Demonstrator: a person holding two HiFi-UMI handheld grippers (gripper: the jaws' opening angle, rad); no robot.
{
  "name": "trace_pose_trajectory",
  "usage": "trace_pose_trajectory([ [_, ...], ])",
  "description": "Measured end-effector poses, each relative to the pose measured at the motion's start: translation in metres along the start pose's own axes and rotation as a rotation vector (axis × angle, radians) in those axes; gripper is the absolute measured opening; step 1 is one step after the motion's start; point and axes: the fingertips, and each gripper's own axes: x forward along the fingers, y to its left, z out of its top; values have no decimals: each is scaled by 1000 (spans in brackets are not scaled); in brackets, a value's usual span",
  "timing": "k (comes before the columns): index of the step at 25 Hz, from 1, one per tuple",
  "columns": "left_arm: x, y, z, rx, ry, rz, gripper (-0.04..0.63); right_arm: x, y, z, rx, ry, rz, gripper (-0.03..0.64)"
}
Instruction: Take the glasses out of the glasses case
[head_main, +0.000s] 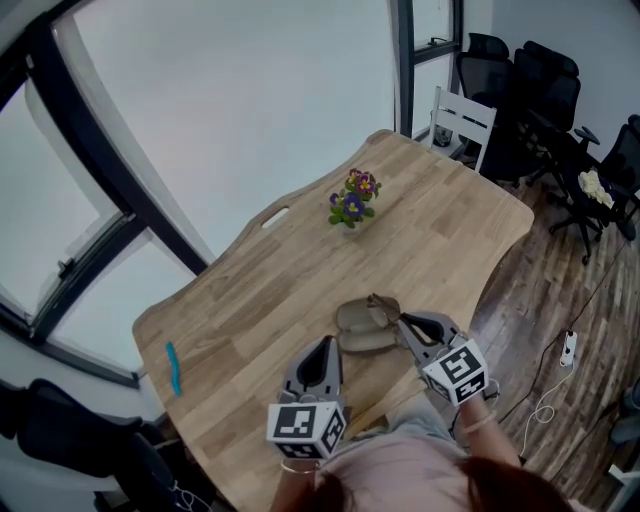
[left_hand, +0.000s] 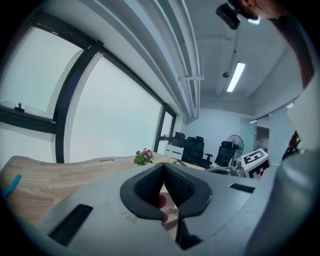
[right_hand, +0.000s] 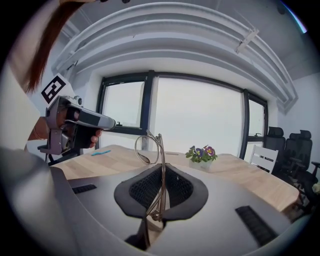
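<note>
The right hand-held gripper (head_main: 404, 322) is clamped shut on the wire-framed glasses (right_hand: 160, 165), holding them just at the 1 o'clock edge of the open glasses case (head_main: 358, 318) on the wooden tabletop (head_main: 250, 300). The left hand-held gripper (left_hand: 163, 169) has its jaws pressed together with nothing between them, at the case's 7 o'clock. A potted flower (head_main: 352, 200) stands at the case's 12 o'clock.
</note>
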Motion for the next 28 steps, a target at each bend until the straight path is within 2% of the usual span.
trace_pose_trajectory([
  [12, -9, -4, 12, 21, -42, -9, 2, -24, 0, 25, 80, -97, -36, 14],
  [17, -11, -5, 20, 34, -59, -6, 2, -34, 0, 36, 85, -124, -47, 14],
  [21, -11, -9, 25, 80, -76, 11, 2, -36, 0, 43, 84, -141, -45, 14],
  [28, -7, -17, 32, 88, -95, 13, 2, -43, -5, 50, 101, -174, -41, 14],
])
